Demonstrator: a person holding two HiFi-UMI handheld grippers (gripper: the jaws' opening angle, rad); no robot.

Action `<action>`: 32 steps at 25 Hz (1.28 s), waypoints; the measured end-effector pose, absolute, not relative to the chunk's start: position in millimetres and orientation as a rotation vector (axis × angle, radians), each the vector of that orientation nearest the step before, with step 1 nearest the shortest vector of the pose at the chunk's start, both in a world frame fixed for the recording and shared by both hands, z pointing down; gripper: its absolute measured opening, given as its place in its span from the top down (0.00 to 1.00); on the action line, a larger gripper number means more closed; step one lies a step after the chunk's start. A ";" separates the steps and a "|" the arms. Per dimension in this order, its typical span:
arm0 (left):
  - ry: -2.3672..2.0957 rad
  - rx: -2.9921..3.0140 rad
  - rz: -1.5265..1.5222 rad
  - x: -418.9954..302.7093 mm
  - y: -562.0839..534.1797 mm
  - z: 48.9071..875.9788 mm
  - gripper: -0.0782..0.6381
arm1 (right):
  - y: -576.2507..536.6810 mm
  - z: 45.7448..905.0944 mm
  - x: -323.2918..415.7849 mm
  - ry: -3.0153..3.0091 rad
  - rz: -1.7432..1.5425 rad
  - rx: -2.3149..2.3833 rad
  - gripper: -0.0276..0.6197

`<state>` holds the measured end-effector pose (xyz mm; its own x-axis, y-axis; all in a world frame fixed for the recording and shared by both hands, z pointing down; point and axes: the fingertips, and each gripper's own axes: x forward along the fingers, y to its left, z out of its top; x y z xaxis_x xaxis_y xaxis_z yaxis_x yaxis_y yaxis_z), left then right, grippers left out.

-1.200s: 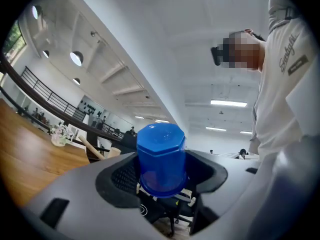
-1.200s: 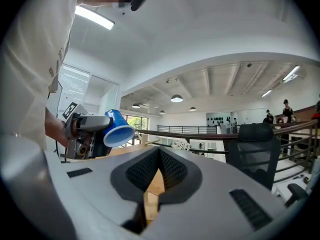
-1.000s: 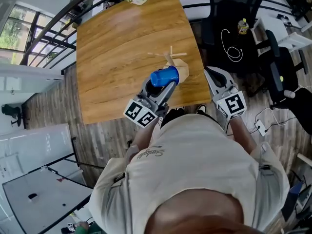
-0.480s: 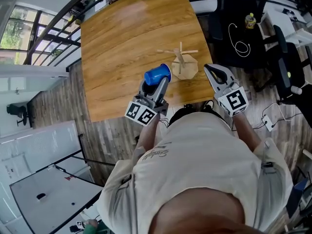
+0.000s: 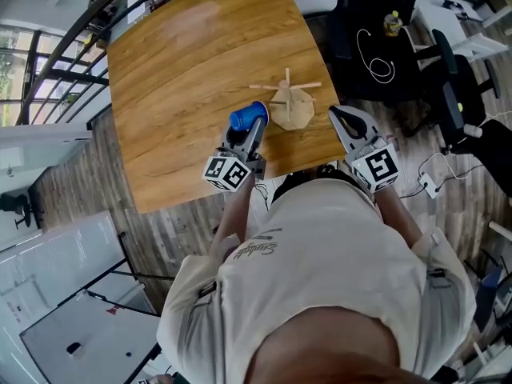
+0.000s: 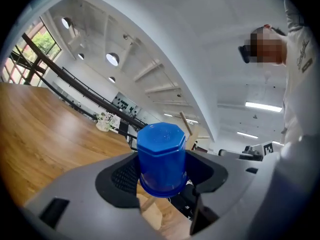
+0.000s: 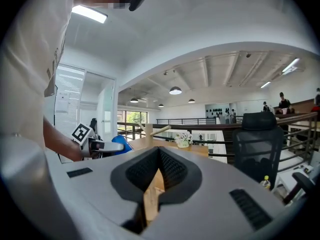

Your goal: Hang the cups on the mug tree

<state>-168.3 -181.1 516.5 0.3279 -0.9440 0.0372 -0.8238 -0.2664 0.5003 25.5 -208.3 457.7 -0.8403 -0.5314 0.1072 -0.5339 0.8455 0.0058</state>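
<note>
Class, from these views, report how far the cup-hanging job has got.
Done: nothing; the mug tree has bare pegs. In hand: the left gripper clamps the blue cup beside the tree. Left: hanging that cup on a peg. The right gripper is shut and empty.

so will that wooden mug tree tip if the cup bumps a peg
Possibly: the mug tree has pegs reaching out past its base, and nothing holds it down. It looks like light wood, so it may well slide on the smooth table before it tips.
</note>
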 end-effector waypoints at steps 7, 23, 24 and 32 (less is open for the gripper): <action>-1.506 2.143 -0.343 -169.8 -206.8 557.9 0.49 | -216.9 471.9 26.1 -2.857 0.070 0.859 0.96; -1.359 2.114 -0.294 -144.6 -236.8 620.9 0.49 | -235.2 487.8 -7.5 -2.806 0.028 0.714 0.96; -1.358 2.115 -0.293 -142.7 -237.5 622.7 0.49 | -235.9 487.9 -8.5 -2.808 0.030 0.716 0.96; -1.360 2.103 -0.284 -137.2 -240.8 638.7 0.49 | -239.6 486.9 -15.9 -2.821 0.034 0.705 0.96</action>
